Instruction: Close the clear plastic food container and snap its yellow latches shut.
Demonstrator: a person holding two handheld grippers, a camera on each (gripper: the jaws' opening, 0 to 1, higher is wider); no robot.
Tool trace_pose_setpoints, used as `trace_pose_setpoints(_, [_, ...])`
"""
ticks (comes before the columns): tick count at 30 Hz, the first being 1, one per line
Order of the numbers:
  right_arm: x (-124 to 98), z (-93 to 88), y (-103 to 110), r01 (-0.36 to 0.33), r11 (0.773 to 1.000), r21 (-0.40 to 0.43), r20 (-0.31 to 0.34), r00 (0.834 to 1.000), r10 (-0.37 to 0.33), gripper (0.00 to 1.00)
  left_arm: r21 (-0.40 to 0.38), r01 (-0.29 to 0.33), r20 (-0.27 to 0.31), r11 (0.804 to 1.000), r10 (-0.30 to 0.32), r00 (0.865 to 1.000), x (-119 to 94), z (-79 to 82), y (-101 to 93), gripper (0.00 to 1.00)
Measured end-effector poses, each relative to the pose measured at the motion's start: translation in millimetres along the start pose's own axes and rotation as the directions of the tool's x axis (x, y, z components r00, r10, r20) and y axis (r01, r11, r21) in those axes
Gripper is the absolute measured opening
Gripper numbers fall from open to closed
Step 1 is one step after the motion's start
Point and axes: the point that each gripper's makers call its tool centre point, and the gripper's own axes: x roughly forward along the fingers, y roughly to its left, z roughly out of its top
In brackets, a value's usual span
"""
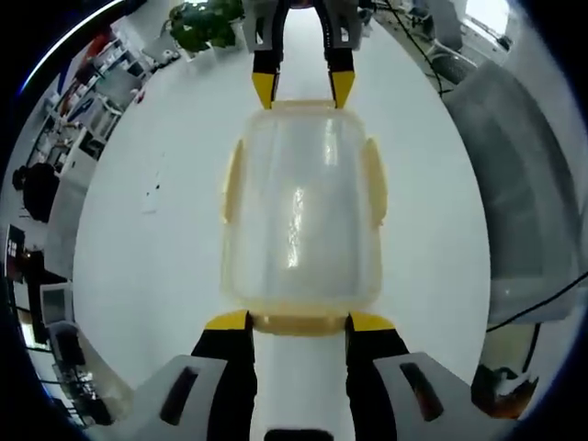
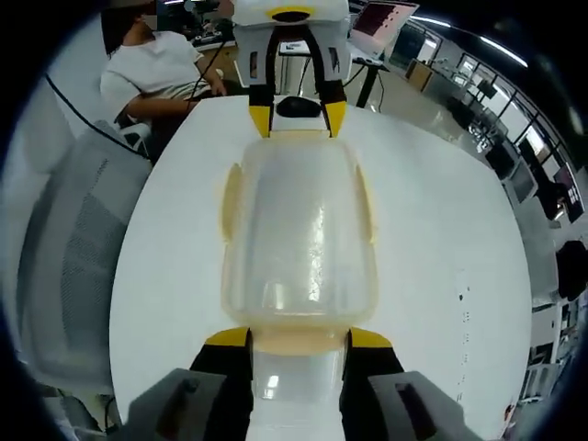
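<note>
Both claws, left (image 1: 299,321) and right (image 2: 299,337), spread open flanking lidded container (image 1: 301,207).

Each gripper has two black jaws capped with yellow tips, rising from a pale grey housing with dark slots on its shoulders. In the left gripper view, the left gripper (image 1: 299,321) shows this; the right gripper (image 2: 299,337) matches, its grey shoulders smoother and rounder.

Bright overhead light, glare streaks on container (image 1: 301,216) lid, sharp centre, heavy fisheye warp w/ soft edges.
</note>
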Motion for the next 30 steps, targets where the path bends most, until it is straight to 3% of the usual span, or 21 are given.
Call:
trace_pose_setpoints(22, [-28, -63.6, -2, -0.004, 1.000, 0.019, -0.002, 1.000, 0.004, 0.34, 0.020, 0.014, 0.031, 1.000, -0.014, 0.999, 18, 68.0, 3.1, 0.35])
trace_pose_setpoints(30, [-31, -79.3, -1, -0.014, 0.999, 0.032, 0.007, 1.000, 0.014, 0.34, 0.029, 0.025, 0.024, 0.999, -0.026, 0.999, 25, 82.3, 3.2, 0.35])
